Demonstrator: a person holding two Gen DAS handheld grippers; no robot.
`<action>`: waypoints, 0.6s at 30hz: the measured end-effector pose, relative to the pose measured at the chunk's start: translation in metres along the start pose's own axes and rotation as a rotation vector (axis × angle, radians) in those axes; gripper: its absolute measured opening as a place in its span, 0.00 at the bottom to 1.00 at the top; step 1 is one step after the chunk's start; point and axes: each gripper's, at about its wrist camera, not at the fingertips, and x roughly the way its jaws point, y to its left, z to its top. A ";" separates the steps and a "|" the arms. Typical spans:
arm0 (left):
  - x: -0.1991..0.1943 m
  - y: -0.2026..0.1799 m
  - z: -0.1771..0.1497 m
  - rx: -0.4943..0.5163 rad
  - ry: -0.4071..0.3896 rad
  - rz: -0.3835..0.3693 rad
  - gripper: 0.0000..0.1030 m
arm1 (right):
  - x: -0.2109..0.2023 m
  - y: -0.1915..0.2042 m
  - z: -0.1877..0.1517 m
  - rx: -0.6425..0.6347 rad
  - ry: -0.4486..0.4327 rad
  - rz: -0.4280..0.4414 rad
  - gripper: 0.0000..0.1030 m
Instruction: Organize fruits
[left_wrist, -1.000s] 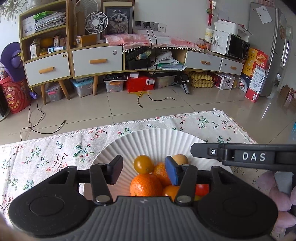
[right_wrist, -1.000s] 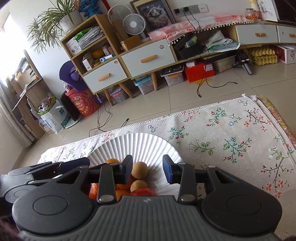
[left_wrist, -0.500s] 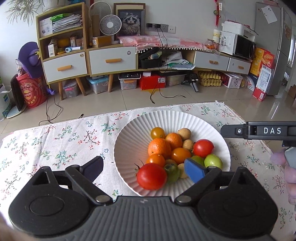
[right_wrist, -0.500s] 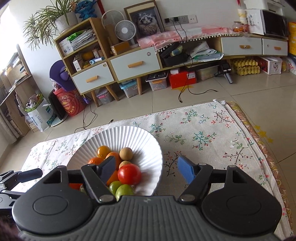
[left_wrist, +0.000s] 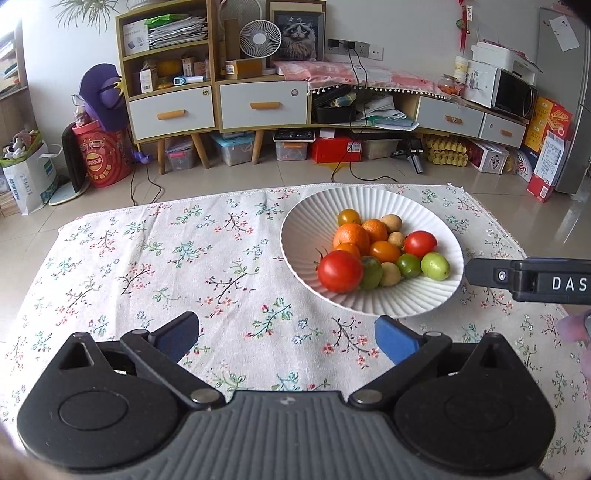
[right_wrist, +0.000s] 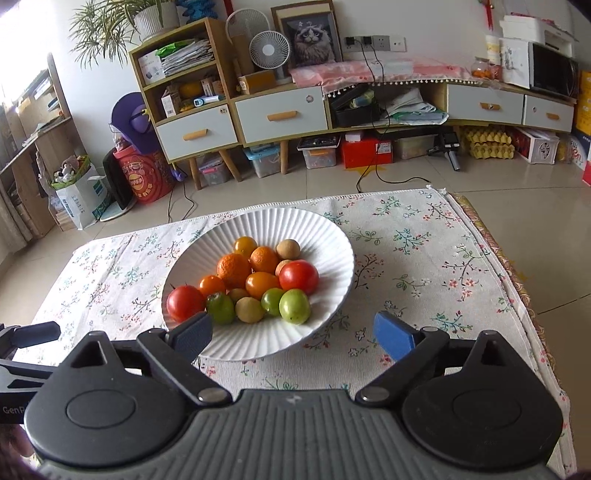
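the white ribbed bowl sits on the flowered cloth, toward its far side, heaped with small fruit: two red tomatoes, one at the near left and one toward the right, a couple of oranges, some yellow-orange cherry tomatoes, green ones along the near edge, and a few pale tan round ones at the back. everything lies inside the bowl, touching and piled together.

the left gripper hangs over bare cloth, near the bowl's left edge, its jaws opening wide with nothing between them. the right gripper hovers at the bowl's near rim, jaws also opening, blue pads clear of the fruit, nothing gripped. its left finger overlaps the rim in the right wrist view.

the cloth covers a low table. beyond it is a tiled floor, a long wooden sideboard with grey drawers, a small fan, a framed cat picture, storage boxes and egg trays underneath, cables trailing.
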 end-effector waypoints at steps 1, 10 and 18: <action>-0.004 0.001 -0.002 -0.003 0.010 0.019 0.98 | -0.002 0.003 -0.002 -0.009 0.014 -0.023 0.93; -0.030 -0.002 -0.020 -0.019 0.022 0.047 0.98 | -0.019 0.018 -0.026 -0.041 0.076 -0.093 0.99; -0.026 -0.003 -0.026 -0.076 0.079 0.038 0.98 | -0.011 0.023 -0.037 -0.119 0.116 -0.128 0.99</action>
